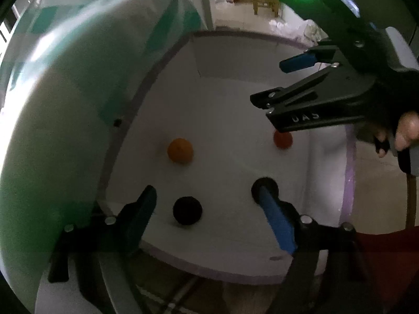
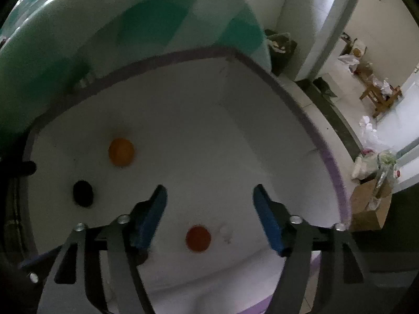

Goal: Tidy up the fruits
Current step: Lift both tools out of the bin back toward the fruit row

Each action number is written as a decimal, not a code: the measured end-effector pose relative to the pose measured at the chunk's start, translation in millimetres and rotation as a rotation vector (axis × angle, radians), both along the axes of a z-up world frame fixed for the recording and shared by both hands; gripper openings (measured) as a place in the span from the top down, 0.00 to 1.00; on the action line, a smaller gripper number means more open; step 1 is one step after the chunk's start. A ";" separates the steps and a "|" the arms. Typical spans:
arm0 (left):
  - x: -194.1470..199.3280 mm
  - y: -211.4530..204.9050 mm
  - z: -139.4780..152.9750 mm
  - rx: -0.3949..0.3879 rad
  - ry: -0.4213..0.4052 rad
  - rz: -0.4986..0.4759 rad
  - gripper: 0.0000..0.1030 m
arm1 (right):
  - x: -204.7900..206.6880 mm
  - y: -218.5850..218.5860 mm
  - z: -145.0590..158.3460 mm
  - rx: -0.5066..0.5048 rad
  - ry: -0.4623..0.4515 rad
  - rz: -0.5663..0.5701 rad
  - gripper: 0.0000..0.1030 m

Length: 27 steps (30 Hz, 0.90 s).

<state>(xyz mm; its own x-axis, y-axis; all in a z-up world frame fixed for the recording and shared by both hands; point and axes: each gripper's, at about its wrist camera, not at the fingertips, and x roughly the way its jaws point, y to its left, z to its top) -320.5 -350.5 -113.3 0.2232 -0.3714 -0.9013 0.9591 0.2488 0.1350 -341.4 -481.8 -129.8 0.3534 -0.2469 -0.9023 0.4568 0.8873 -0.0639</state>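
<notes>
A white bin with a purple rim [image 1: 348, 183] [image 2: 288, 96] holds three round fruits, all lying apart on its floor. An orange one [image 1: 180, 150] [image 2: 121, 152] lies toward the left wall. A dark, almost black one [image 1: 187, 210] [image 2: 83, 193] rests below my left gripper [image 1: 207, 191], which is open; its blue pads do not touch the fruit. A red-orange fruit [image 2: 198, 238] [image 1: 282, 140] sits under my right gripper [image 2: 209, 191] [image 1: 269, 83], also open with nothing pressed between its pads. In the left wrist view the right gripper covers part of that fruit.
A surface with a green and white checked cover [image 1: 65, 104] [image 2: 131, 26] stands against the bin's left side. Right of the bin are a tiled floor, a cardboard box [image 2: 369, 204], plastic bags and a wooden stool [image 2: 379, 96] beyond a doorway. A hand [image 1: 406, 130] holds the right gripper.
</notes>
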 end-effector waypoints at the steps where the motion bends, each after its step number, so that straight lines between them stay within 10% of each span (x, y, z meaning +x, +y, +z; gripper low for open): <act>1: -0.4 4.7 3.5 -0.012 -0.003 0.001 0.17 | 0.2 -0.2 4.8 -0.009 -0.005 -0.003 0.30; 8: 2.1 35.4 40.6 -0.191 0.009 0.009 0.12 | 2.0 6.0 50.6 -0.074 -0.093 -0.011 0.27; 14: 9.2 96.6 100.0 -0.480 -0.026 0.068 0.02 | 1.5 33.2 114.8 -0.055 -0.382 0.053 0.20; 21: 104.5 212.8 147.8 -0.639 -0.190 0.506 0.02 | 38.7 116.0 147.5 -0.012 -0.515 0.249 0.17; 27: 200.2 334.3 151.3 -0.575 -0.279 0.928 0.02 | 104.9 196.8 154.6 0.006 -0.461 0.454 0.17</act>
